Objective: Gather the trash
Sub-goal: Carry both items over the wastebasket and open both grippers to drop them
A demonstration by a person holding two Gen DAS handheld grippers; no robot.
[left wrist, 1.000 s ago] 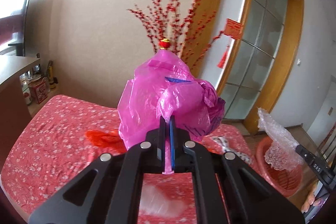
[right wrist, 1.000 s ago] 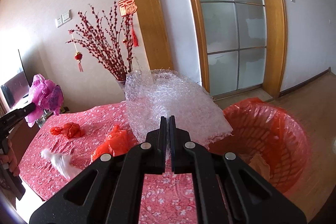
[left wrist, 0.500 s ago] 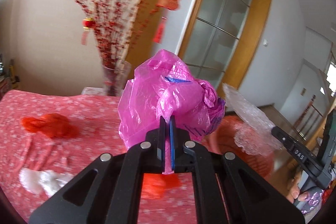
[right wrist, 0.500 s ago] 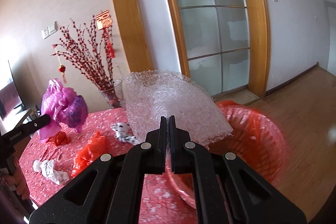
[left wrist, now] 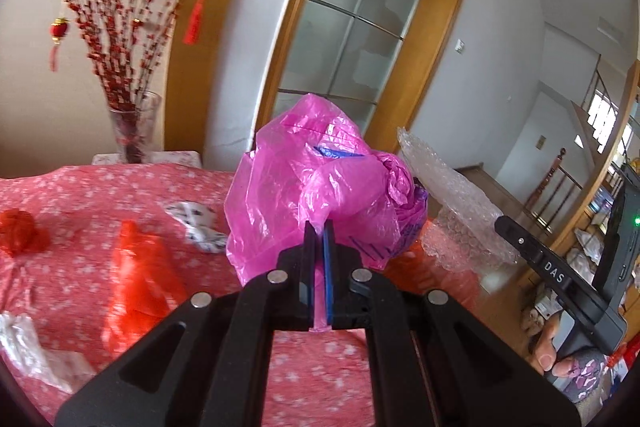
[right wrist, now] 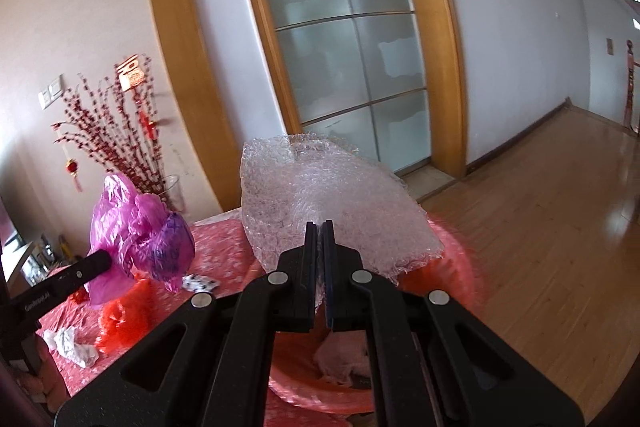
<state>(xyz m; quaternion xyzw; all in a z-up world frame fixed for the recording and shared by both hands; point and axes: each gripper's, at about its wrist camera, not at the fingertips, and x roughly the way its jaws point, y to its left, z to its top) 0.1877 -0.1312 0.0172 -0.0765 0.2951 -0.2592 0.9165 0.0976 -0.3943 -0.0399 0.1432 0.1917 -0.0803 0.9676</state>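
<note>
Left gripper (left wrist: 317, 227) pinches a fold of the pink bag (left wrist: 316, 183), jaws pressed together on the plastic; the bag stands crumpled above the tips, held aloft over the table (left wrist: 80, 187).

Right gripper (right wrist: 318, 227) is pressed together on the bubble wrap (right wrist: 332, 203), which fans out ahead of the tips. It hangs directly over the bin (right wrist: 452, 259), a red-lined basket just beside the table's end. Judged: held there for a drop, release next.

Pink bag is near the bin but on its table side, likely queued for the same drop.

Left on the table, away from the bin: red bag (left wrist: 140, 275), a smaller red wad (left wrist: 20, 231), a patterned scrap (left wrist: 196, 223), white wrapper (left wrist: 36, 351). Some trash is visible inside the bin (right wrist: 340, 359).

Risk: light plastic may drift past the bin's rim on release.
</note>
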